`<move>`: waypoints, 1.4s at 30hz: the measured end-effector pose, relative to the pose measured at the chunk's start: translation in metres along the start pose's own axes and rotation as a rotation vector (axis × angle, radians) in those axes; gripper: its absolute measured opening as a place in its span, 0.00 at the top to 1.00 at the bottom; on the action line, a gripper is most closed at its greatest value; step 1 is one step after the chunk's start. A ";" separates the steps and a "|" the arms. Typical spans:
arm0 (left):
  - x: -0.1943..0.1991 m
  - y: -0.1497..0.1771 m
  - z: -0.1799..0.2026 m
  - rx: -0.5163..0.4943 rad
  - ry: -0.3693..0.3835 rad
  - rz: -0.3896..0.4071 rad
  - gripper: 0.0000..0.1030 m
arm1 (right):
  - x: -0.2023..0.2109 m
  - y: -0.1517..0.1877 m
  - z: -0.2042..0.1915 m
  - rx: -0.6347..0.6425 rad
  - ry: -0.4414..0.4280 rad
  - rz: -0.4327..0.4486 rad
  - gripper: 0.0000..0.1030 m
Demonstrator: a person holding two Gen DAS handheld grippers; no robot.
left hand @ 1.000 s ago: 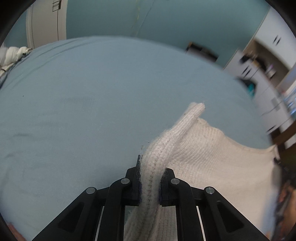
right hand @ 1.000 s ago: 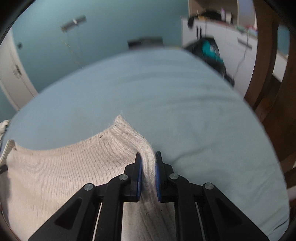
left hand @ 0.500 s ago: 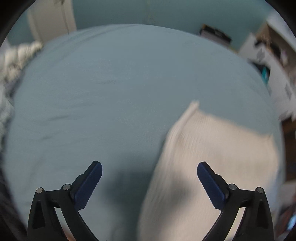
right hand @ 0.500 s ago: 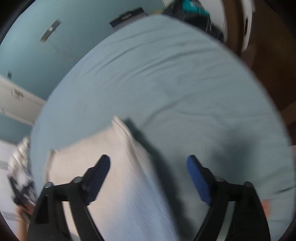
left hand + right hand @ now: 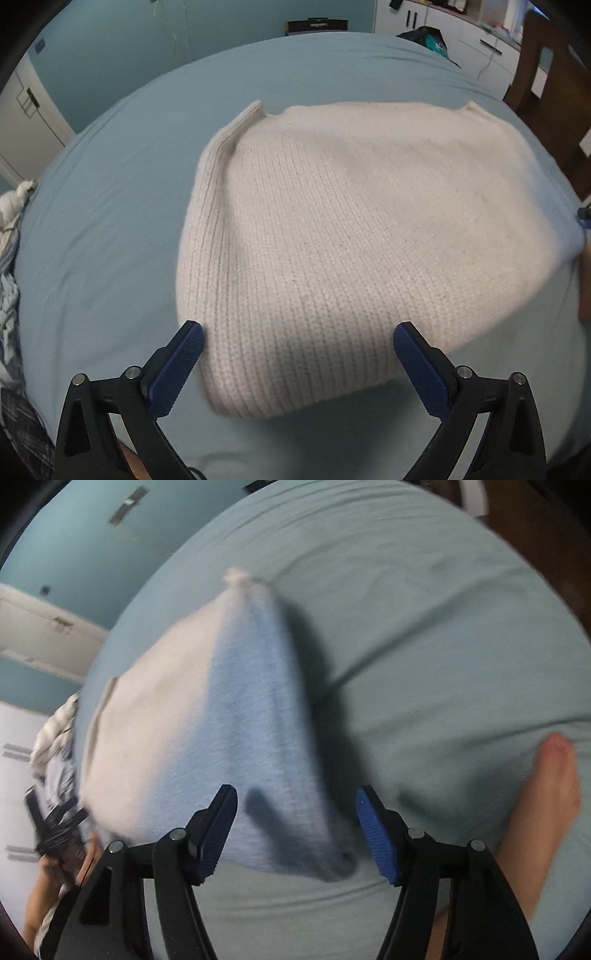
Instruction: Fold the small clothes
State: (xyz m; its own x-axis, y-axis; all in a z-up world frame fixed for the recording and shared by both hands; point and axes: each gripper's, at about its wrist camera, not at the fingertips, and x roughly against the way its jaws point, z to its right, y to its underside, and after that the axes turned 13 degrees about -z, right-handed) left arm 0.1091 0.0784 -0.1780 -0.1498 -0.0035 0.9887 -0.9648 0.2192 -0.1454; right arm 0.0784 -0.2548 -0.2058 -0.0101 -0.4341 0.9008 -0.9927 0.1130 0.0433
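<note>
Sweater (image 5: 354, 236), cream ribbed knit, folded, lay flat on pale blue bed sheet (image 5: 110, 221). Ribbed edge band ran along the folded left side toward a far corner; a second corner showed at far right. Near folded edge lay rounded, just ahead of the left gripper (image 5: 298, 345).

Left gripper: jaws spread wide, holding nothing. Blue textured pads (image 5: 176, 363) flanked the near part of the sweater, the left pad at the garment's near left corner; contact could not be told.

Right gripper (image 5: 296, 819): jaws likewise wide apart, nothing held. Blue pads (image 5: 375, 836) hovered over the near right end of the sweater (image 5: 192, 720), seen blurred in the right wrist view, with a dark shadow cast on the sheet (image 5: 424, 627) beside it. Far corner of the garment stood up in a small point. Right portion appeared bluish, left portion cream.

Bare foot (image 5: 550, 805), at right edge of the right wrist view, rested against the sheet.

Crumpled white and striped fabric (image 5: 11, 229), at the left margin of the bed.

White door (image 5: 26, 122), teal wall (image 5: 110, 48), white drawer units (image 5: 443, 26) and dark wooden chair (image 5: 554, 85) stood beyond the bed.
</note>
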 end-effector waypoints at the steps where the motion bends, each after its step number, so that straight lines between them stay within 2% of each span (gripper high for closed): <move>1: -0.006 -0.001 0.001 0.000 0.001 -0.012 0.00 | -0.007 -0.001 0.000 0.008 0.002 -0.021 0.39; 3: -0.014 -0.004 -0.003 0.017 0.003 -0.044 0.00 | -0.017 -0.007 -0.001 0.014 0.010 -0.050 0.39; 4: -0.016 -0.006 -0.004 0.027 0.012 -0.054 0.00 | -0.017 -0.003 -0.004 0.018 0.001 -0.056 0.43; 5: -0.022 -0.012 -0.005 0.045 0.027 -0.069 0.00 | -0.017 -0.001 -0.005 0.025 -0.018 -0.054 0.51; 7: -0.027 -0.020 -0.010 0.068 0.047 -0.089 0.00 | -0.007 0.001 -0.006 0.033 -0.041 -0.038 0.76; 9: -0.031 -0.019 -0.011 0.073 0.038 -0.107 0.00 | 0.003 -0.002 -0.002 0.037 -0.064 -0.007 0.87; 13: -0.039 -0.022 -0.017 0.115 0.058 -0.143 0.00 | 0.016 -0.015 0.008 0.066 0.005 0.065 0.90; 17: -0.044 -0.021 -0.021 0.126 0.079 -0.149 0.00 | -0.009 -0.025 0.019 0.021 0.069 -0.001 0.91; 20: -0.045 -0.020 -0.024 0.122 0.085 -0.140 0.00 | -0.009 -0.028 0.020 0.012 0.066 -0.006 0.90; 23: -0.041 -0.019 -0.024 0.127 0.072 -0.129 0.00 | -0.001 -0.026 0.014 0.051 0.130 0.022 0.80; 25: -0.028 -0.012 -0.021 0.123 0.032 -0.121 0.00 | 0.007 -0.021 0.008 0.040 0.193 0.069 0.59; 27: -0.014 -0.013 -0.016 0.114 -0.031 -0.085 0.00 | 0.020 -0.015 -0.001 0.033 0.258 0.139 0.58; 29: 0.007 -0.013 -0.012 0.109 -0.119 0.001 0.00 | 0.040 -0.013 -0.019 0.053 0.336 0.242 0.57; 30: 0.016 -0.012 -0.010 0.110 -0.150 0.040 0.00 | 0.051 -0.012 -0.031 0.066 0.367 0.302 0.48; 31: 0.027 -0.013 -0.009 0.115 -0.183 0.086 0.00 | 0.059 -0.011 -0.042 0.075 0.378 0.348 0.30; 32: 0.037 -0.013 -0.006 0.119 -0.210 0.143 0.00 | 0.062 -0.012 -0.051 0.082 0.377 0.377 0.22; 33: 0.042 -0.013 -0.006 0.119 -0.216 0.166 0.00 | 0.066 -0.014 -0.063 0.096 0.366 0.402 0.15; 34: 0.045 -0.014 -0.004 0.117 -0.221 0.191 0.00 | 0.066 -0.018 -0.077 0.124 0.348 0.410 0.15; 36: 0.039 -0.019 0.000 0.103 -0.204 0.178 0.00 | 0.060 -0.028 -0.098 0.177 0.325 0.375 0.15; 39: 0.015 -0.021 0.009 0.045 -0.192 0.108 0.00 | 0.030 -0.046 -0.124 0.211 0.295 0.288 0.15; 40: 0.009 -0.031 0.011 0.031 -0.200 0.092 0.00 | 0.018 -0.049 -0.124 0.211 0.277 0.254 0.15; 42: -0.015 -0.029 0.017 -0.002 -0.228 0.021 0.00 | -0.009 -0.052 -0.120 0.208 0.268 0.193 0.15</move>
State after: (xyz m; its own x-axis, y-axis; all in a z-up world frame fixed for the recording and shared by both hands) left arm 0.1352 0.0551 -0.1889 -0.2149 -0.2198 0.9516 -0.9606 0.2235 -0.1653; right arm 0.1441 -0.1496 -0.1640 -0.1942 -0.1708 0.9660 -0.9792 -0.0256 -0.2013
